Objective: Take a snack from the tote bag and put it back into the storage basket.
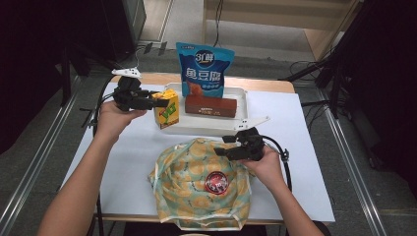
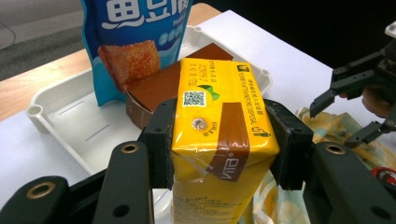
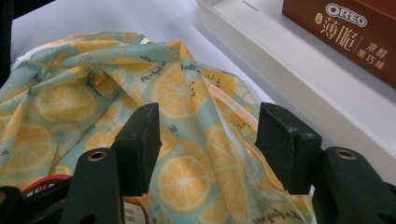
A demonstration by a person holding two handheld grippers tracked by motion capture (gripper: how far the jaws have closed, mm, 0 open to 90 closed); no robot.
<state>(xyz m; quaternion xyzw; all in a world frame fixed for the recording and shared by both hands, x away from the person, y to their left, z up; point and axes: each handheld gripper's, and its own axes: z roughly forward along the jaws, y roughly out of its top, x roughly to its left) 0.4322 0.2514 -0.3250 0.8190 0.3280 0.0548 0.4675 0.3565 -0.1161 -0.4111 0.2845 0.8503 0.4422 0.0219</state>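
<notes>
Carton [image 2: 219, 126] clamped in left gripper [image 1: 160, 102] at tray [image 1: 216, 129] edge (not bagged yet); right gripper [image 1: 220, 146] gaping, holding nothing, over bag [image 1: 196, 182]; pouch [image 1: 204, 69] and Oreo box [image 1: 210, 106] left in tray

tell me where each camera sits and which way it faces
High view: above the person's side, looking forward and down on the white table; both forearms enter from below, left gripper and right gripper.
Left gripper view: rides the left gripper, looking along its jaws clamped on the yellow drink carton toward the white plastic tray.
Right gripper view: rides the right gripper, open jaws above the lemon-print fabric bag.
Shared: the brown biscuit box appears in all three views.
</notes>
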